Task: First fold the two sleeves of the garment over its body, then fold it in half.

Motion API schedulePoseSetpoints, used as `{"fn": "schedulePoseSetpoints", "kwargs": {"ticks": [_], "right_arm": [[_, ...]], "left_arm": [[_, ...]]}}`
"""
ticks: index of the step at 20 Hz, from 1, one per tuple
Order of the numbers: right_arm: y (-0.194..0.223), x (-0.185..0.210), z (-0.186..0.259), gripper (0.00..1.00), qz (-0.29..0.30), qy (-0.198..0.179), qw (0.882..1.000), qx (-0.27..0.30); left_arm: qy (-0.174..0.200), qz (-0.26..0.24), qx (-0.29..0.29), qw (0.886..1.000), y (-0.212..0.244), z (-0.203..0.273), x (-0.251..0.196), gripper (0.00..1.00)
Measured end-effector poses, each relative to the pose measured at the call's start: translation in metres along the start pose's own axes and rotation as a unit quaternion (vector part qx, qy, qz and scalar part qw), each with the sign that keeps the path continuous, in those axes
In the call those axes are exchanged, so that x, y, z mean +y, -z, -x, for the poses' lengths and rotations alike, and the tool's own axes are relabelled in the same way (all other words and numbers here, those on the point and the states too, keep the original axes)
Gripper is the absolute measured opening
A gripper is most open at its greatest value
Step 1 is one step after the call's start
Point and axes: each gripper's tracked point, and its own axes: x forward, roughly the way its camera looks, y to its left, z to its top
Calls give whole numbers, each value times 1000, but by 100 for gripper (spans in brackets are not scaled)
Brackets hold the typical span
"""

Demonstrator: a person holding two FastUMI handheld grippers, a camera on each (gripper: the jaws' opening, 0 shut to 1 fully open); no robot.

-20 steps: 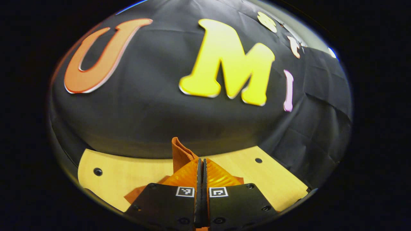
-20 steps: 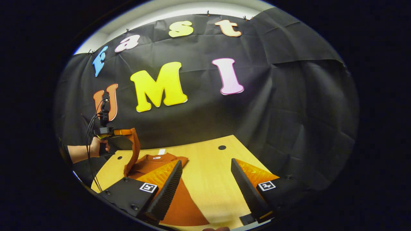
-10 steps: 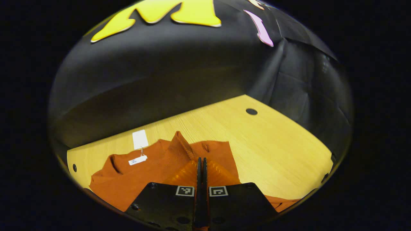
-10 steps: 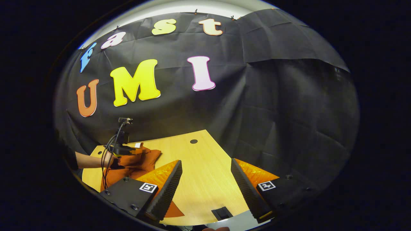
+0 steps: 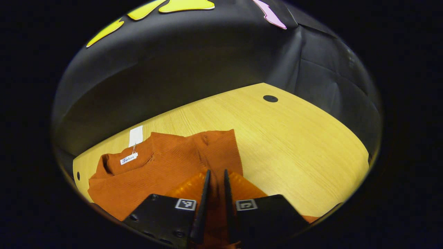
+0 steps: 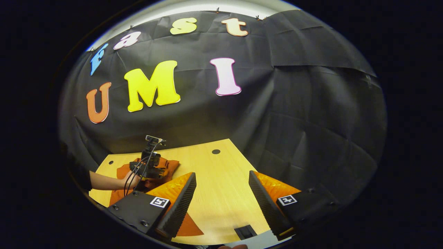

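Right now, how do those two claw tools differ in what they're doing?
The left gripper has its fingers only narrowly parted, low over the orange sweater; the right gripper gapes wide. The left sits over the garment; the right hangs above bare wooden table, holding nothing. Both share ribbed black pads backed with orange.

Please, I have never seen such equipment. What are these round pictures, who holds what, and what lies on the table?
No robot arm here: a person holds a hand-held gripper in each hand, and each carries a wide-angle camera looking along its two fingers. In the left gripper view, the left hand-held gripper hangs low over an orange garment lying on the wooden table; its fingers are slightly parted, with cloth showing between them. A white tag hangs at the collar. In the right gripper view, the right hand-held gripper is wide open and holds nothing; farther off, the person's hand holds the other gripper.
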Motion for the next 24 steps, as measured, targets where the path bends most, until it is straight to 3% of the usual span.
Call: {"fn": "schedulePoseSetpoints", "kwargs": {"ticks": [3, 4, 8, 9, 10, 14, 16, 21, 22, 24], "right_arm": [[-6, 14, -6, 94, 6, -17, 1000, -7], [-8, 19, -8, 98, 8, -22, 1000, -11], [-28, 49, -20, 98, 14, -51, 998, -42], [-34, 59, -23, 94, 16, -61, 997, -50], [-39, 70, -27, 98, 20, -71, 996, -59], [-66, 127, -32, 94, 38, -119, 987, -105], [-72, 158, -30, 98, 50, -146, 980, -127], [-90, 213, -25, 93, 76, -189, 963, -179], [-87, 222, -26, 96, 78, -199, 961, -176], [-87, 235, -24, 93, 78, -213, 958, -175]], "left_arm": [[-11, 5, -19, 1000, -7, 17, -1, 84], [-25, 8, -35, 999, -13, 26, 5, 99], [-64, 56, -115, 990, -50, 97, 34, 98], [-77, 68, -140, 985, -62, 125, 47, 98], [-89, 80, -162, 980, -72, 151, 60, 98], [-134, 110, -244, 954, -97, 258, 108, 97], [-158, 115, -274, 942, -101, 308, 126, 97], [-216, 130, -312, 916, -87, 403, 153, 97], [-223, 136, -316, 912, -84, 415, 156, 97], [-230, 150, -318, 907, -74, 426, 162, 97]]}}
